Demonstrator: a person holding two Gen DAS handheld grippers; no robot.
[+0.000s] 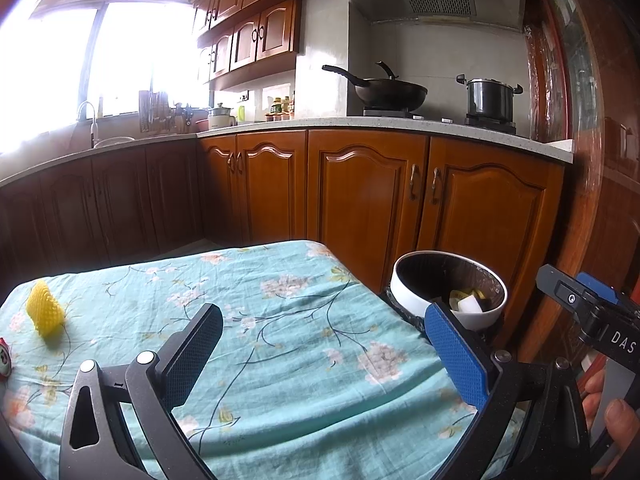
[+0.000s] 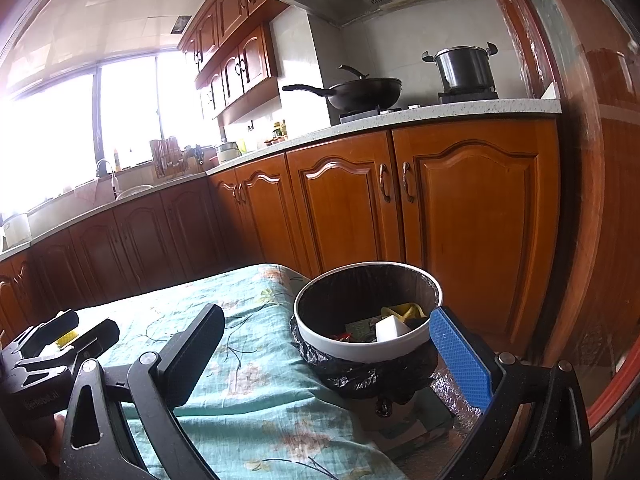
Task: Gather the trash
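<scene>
While both claws hang over the tabletop (image 1: pixel 304 312) with its turquoise flowered cloth, neither has anything between its fingers: the left claw (image 1: pixel 326 334) is spread wide, black finger to one side and blue-padded finger to the other, and the right claw (image 2: pixel 330 338) is spread just as wide, its blue pad close beside the rim of the trash bin (image 2: pixel 360 344). The bin, white-rimmed and lined with a black bag, stands just off the tabletop's right edge and already holds a white block, something yellow and other scraps. On the cloth, well apart from the bin near the left edge, stands a yellow foam net sleeve (image 1: pixel 44 314), upright and slightly tilted. At the very left edge a red and white item (image 1: pixel 4 356) shows only partly. Wooden cabinets run behind, with a wok (image 1: pixel 390 94) and a pot (image 1: pixel 490 100) on the stove.
</scene>
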